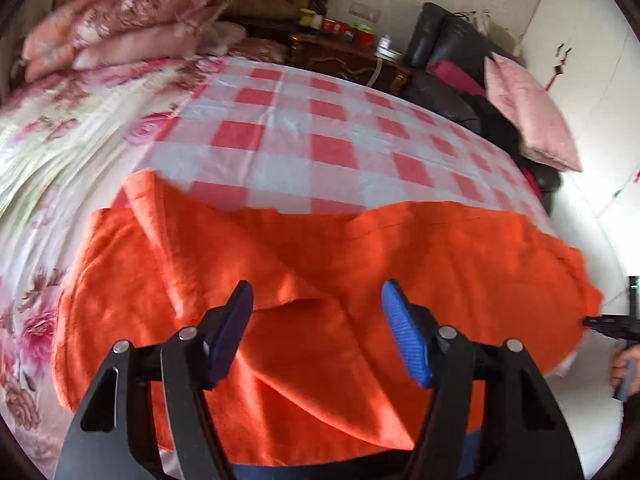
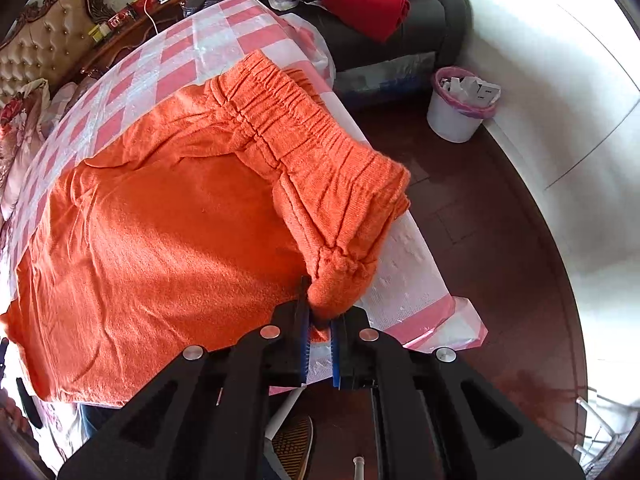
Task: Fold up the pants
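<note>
Orange pants (image 1: pixel 360 248) lie spread and partly folded on a red-and-white checked cover (image 1: pixel 320 120) on the bed. My left gripper (image 1: pixel 316 292) hovers over the middle of the cloth, jaws open, nothing between its blue pads (image 1: pixel 404 332). In the right wrist view the pants (image 2: pixel 160 220) show their gathered elastic waistband (image 2: pixel 288 120) near the bed's corner. My right gripper (image 2: pixel 320 312) is shut on a bunched corner of the waist end at the bed's edge. The right gripper (image 1: pixel 612 324) and a hand also appear at the far right of the left wrist view.
A floral quilt (image 1: pixel 60 120) and stacked pillows (image 1: pixel 120 28) fill the bed's left side. A wooden nightstand (image 1: pixel 344 56) and a black sofa (image 2: pixel 400 40) with a red cloth (image 2: pixel 364 4) stand behind. A white bin (image 2: pixel 460 104) sits on the dark floor. A shoe (image 2: pixel 292 440) is below.
</note>
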Available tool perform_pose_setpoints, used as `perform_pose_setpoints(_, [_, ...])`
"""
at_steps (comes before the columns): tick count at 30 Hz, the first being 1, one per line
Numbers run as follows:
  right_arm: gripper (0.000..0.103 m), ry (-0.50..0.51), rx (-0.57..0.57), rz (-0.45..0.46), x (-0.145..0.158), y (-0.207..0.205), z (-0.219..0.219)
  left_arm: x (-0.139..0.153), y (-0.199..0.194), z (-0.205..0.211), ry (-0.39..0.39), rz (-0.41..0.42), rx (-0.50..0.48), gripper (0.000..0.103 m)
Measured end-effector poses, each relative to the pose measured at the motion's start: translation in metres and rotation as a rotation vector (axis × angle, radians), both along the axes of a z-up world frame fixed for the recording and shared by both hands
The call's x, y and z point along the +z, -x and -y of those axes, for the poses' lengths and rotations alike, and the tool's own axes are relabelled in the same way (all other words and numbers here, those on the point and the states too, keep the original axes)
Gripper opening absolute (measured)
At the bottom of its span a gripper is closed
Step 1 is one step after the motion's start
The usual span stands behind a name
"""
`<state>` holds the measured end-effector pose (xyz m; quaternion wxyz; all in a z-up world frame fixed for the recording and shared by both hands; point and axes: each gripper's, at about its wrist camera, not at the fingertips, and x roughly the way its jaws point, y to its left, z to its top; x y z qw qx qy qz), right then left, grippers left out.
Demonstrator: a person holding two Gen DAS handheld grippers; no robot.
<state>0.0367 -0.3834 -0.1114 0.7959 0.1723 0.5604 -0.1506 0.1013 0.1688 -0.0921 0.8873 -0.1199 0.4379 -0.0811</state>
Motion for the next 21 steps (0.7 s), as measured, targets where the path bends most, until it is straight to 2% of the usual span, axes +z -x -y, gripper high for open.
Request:
perform_pose_setpoints(1, [0.006, 0.000, 0.000, 0.001, 0.000, 0.000, 0.000, -0.005, 0.004, -0.008, 0.068, -0.006, 0.023, 0.066])
perform_pose_setpoints(3, [0.006, -0.006, 0.000, 0.006, -0.001, 0.002, 0.000, -0.021, 0.021, -0.041, 0.231, -0.029, 0.131, 0.066])
perform_pose_setpoints(4, [0.006, -0.011, 0.000, 0.006, -0.001, 0.002, 0.001, -0.026, 0.026, -0.053, 0.276, -0.032, 0.164, 0.066])
perform_pose_setpoints(9, [0.006, -0.014, 0.010, -0.002, -0.001, -0.002, 0.002, -0.041, 0.038, -0.102, 0.388, -0.026, 0.288, 0.062])
perform_pose_setpoints(10, [0.006, -0.015, 0.011, -0.001, 0.000, -0.002, 0.002, -0.043, 0.036, -0.111, 0.396, -0.030, 0.312, 0.059])
perform_pose_setpoints(13, [0.007, -0.017, 0.009, 0.010, -0.001, 0.000, 0.002, -0.048, 0.017, -0.120, 0.361, -0.026, 0.318, 0.046])
perform_pose_setpoints(17, [0.007, -0.017, 0.011, 0.015, -0.001, 0.001, 0.002, -0.041, -0.020, -0.112, 0.242, -0.007, 0.215, 0.039])
perform_pose_setpoints(18, [0.007, -0.017, 0.012, 0.013, -0.001, 0.001, 0.002, -0.043, -0.032, -0.109, 0.208, -0.037, 0.181, 0.029])
perform_pose_setpoints(19, [0.006, -0.018, 0.011, 0.011, -0.001, 0.000, 0.002, -0.043, -0.040, -0.108, 0.145, -0.082, 0.172, 0.009])
perform_pose_setpoints(20, [0.006, -0.019, 0.011, 0.009, -0.001, 0.000, 0.003, -0.038, -0.041, -0.111, 0.121, -0.101, 0.168, 0.006])
perform_pose_setpoints(21, [0.006, -0.023, 0.009, 0.007, -0.001, 0.000, 0.003, -0.028, -0.034, -0.118, 0.132, -0.091, 0.167, 0.006])
